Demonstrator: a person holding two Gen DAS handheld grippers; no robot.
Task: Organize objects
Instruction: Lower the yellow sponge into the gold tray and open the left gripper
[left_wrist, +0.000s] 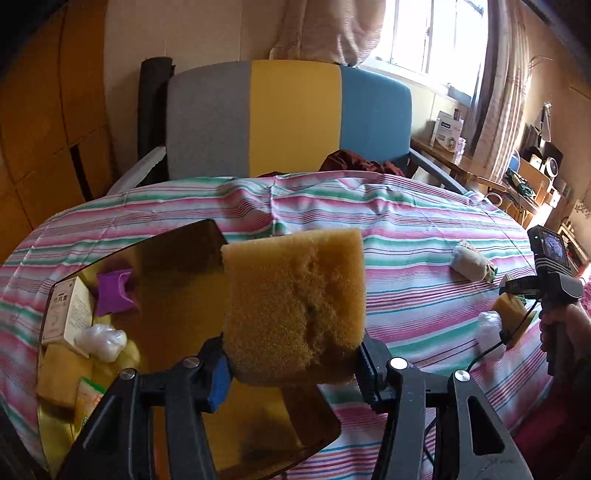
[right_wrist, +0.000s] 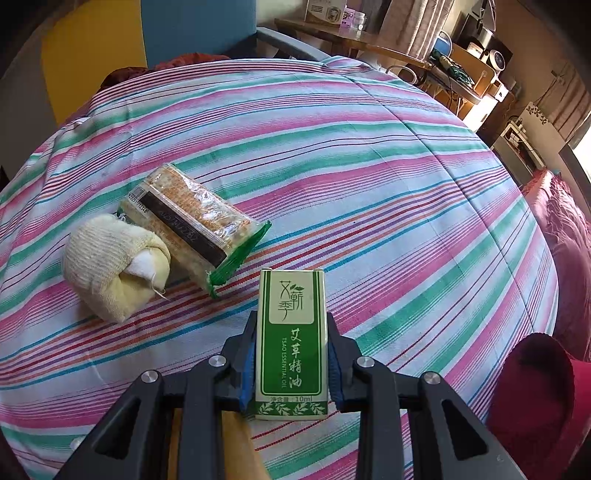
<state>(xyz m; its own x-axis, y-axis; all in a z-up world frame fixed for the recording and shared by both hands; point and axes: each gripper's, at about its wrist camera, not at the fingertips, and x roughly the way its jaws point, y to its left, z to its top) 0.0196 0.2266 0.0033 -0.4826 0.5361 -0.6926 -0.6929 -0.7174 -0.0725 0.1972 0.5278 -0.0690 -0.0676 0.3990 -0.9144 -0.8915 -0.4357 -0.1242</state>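
My left gripper (left_wrist: 291, 363) is shut on a yellow-brown sponge (left_wrist: 295, 302) and holds it above a shiny gold tray (left_wrist: 177, 266) on the striped cloth. The tray holds a white box (left_wrist: 68, 314), a purple item (left_wrist: 114, 291), a clear plastic wad (left_wrist: 101, 341) and yellow pieces. My right gripper (right_wrist: 291, 347) is shut on a green and white essential oil box (right_wrist: 291, 339), upright just over the cloth. A rolled cream cloth (right_wrist: 114, 266) and a cracker packet (right_wrist: 195, 221) lie to its left. The right gripper also shows in the left wrist view (left_wrist: 517, 288).
A striped cloth (right_wrist: 369, 166) covers the table. A grey, yellow and blue chair (left_wrist: 288, 118) stands behind it. Another sponge (left_wrist: 511, 314) and a plastic wad (left_wrist: 489, 325) lie at the right. A dark red item (right_wrist: 535, 398) sits at the near right.
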